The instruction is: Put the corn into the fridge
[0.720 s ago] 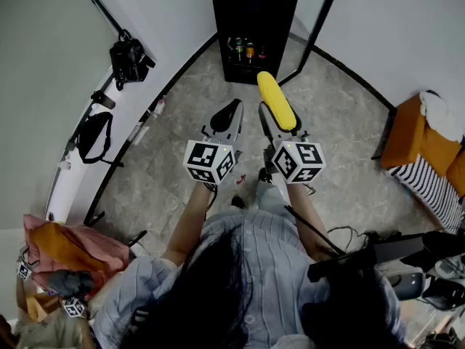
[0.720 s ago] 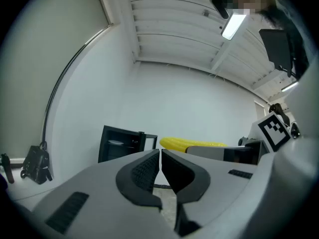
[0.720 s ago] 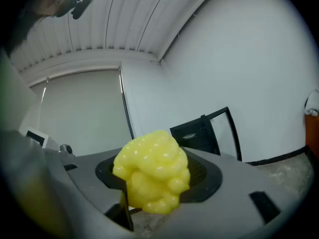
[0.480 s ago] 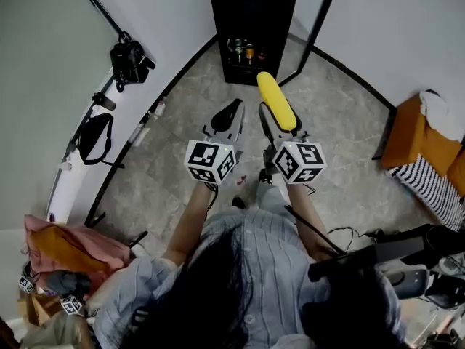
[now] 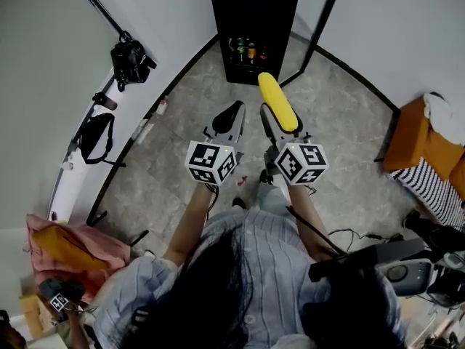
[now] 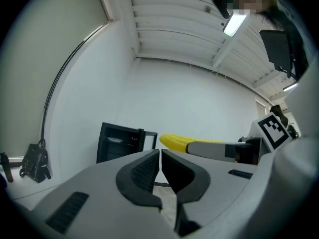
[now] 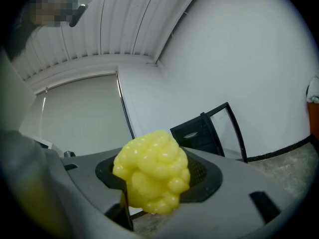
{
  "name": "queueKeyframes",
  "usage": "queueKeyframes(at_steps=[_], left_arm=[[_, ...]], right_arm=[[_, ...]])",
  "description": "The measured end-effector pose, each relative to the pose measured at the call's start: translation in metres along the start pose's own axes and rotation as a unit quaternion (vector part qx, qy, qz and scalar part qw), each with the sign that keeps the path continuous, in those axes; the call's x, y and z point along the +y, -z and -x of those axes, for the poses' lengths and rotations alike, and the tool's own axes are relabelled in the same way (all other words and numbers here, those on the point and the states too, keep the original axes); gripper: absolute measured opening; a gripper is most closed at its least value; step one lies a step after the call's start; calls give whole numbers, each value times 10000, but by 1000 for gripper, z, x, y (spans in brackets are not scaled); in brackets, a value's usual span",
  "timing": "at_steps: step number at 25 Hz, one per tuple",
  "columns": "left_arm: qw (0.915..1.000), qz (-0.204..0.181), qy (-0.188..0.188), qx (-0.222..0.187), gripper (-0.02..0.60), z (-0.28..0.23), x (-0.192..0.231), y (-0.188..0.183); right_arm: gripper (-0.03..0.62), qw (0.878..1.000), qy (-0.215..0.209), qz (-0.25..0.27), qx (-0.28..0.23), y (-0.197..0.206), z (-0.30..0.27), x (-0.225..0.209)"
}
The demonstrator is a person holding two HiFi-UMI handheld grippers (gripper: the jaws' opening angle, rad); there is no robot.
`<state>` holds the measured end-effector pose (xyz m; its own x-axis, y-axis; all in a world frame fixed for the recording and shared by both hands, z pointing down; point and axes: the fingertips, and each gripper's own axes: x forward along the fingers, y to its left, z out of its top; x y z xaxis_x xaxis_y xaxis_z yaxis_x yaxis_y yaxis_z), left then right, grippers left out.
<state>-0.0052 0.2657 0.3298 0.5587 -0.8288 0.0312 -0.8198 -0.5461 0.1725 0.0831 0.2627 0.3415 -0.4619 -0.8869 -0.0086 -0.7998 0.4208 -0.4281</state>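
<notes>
Change since the earlier frames: both tongs are drifting a touch toward the right of the head view, and a marker-cubed device at the lower left corner is sliding toward the frame's edge. Nothing else is shifting.

The grey stone floor (image 5: 349, 122) is lying open between the person and the tall black fridge (image 5: 251, 20), which is standing at the far wall, well apart. Its glass-paned door (image 5: 320, 20) is hanging open to the right. An orange seat (image 5: 410, 140) is sitting off to the right, outside the path.

The right tongs (image 7: 154, 178) are gripping the yellow cob of corn (image 5: 277, 102) at their widest spread, with the cob pointing at the fridge. The left tongs (image 6: 160, 166) are riding alongside, closed together on nothing.

Step in hand, as judged: carrying. The next move is calling for walking forward, then reaching level into the cabinet. Small bottles (image 5: 247, 49) are occupying a lower shelf, so a free shelf is needed.
</notes>
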Motion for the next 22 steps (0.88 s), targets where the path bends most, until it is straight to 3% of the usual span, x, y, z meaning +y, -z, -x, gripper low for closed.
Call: queueKeyframes(at_steps=[10, 22], left_arm=[[9999, 152, -12, -46, 21, -15, 16, 12], [9990, 255, -360, -13, 21, -95, 32, 8]], right_arm=[[261, 9999, -16, 60, 117, 8, -16, -15], [261, 9987, -357, -98, 349, -14, -77, -75]])
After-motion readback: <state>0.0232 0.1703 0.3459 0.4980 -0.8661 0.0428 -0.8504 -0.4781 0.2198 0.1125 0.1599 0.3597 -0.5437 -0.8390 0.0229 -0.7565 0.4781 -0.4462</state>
